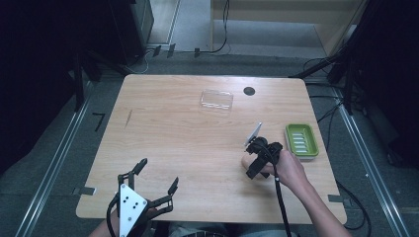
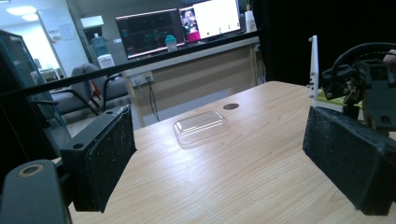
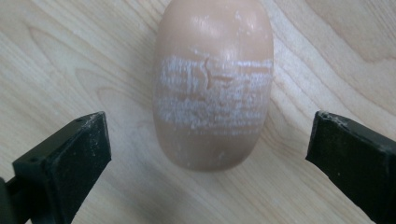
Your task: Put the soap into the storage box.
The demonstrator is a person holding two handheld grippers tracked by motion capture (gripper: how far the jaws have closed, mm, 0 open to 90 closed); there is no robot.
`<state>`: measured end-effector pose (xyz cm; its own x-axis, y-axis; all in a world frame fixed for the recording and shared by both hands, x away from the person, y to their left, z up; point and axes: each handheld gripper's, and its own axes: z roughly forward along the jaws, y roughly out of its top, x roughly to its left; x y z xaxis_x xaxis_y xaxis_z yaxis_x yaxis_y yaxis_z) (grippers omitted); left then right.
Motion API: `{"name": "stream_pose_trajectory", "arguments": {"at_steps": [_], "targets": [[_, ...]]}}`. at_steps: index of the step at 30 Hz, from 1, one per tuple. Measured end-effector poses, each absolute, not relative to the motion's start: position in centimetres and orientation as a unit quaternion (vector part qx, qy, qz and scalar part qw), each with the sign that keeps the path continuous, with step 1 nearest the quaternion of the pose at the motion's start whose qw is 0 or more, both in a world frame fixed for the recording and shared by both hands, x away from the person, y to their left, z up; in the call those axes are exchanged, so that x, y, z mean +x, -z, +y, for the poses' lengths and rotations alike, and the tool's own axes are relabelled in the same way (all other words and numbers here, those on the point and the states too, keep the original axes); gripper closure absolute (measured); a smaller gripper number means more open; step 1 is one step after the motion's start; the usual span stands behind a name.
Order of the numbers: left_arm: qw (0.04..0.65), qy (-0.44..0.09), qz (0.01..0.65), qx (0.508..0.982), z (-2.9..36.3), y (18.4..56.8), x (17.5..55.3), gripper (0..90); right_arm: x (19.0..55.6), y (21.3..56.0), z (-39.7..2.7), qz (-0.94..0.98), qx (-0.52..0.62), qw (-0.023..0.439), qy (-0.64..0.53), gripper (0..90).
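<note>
Left gripper point(image 1: 157, 174) agape at near edge, right gripper point(image 3: 208, 149) wide above soap bar point(image 3: 214, 84)

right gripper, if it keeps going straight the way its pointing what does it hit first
Most likely the bar of soap. The right gripper points down at the table, jaws open, one on each side of the bar and clear of it. The soap lies flat on the wood, dead ahead; how far off is hard to judge.

Bare counter point(image 1: 163, 143) lies between the 2 tongs. The soap bar point(image 3: 214, 84) sits with open room on both flanks. Far side: a clear lid point(image 1: 216, 100). A green tray point(image 1: 301, 140) stands near the right edge.
</note>
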<state>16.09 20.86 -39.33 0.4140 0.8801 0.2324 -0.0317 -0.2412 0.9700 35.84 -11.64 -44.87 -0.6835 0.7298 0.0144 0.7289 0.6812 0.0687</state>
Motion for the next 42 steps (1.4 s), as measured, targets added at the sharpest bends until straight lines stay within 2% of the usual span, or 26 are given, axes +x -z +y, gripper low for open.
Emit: {"name": "stream_pose_trajectory", "arguments": {"at_steps": [18,28,35,39,42], "targets": [[0.524,-0.435,0.323,0.657,20.9,39.3,16.1,9.9,37.8,46.7,-10.5,0.915,0.403,-0.005,-0.010,0.6],[0.525,-0.435,0.323,0.657,20.9,39.3,16.1,9.9,37.7,46.6,-10.2,0.916,0.401,0.006,-0.013,19.6],[0.524,-0.435,0.323,0.657,20.9,39.3,16.0,9.9,37.6,46.5,-10.1,0.916,0.402,0.005,-0.007,25.6],[0.525,-0.435,0.323,0.656,20.9,39.3,16.1,9.9,37.5,46.5,-9.9,0.917,0.399,-0.003,-0.009,32.4],[0.525,-0.436,0.325,0.655,21.0,39.3,16.1,9.9,37.5,46.5,-9.8,0.917,0.398,-0.004,-0.005,32.7]]}}
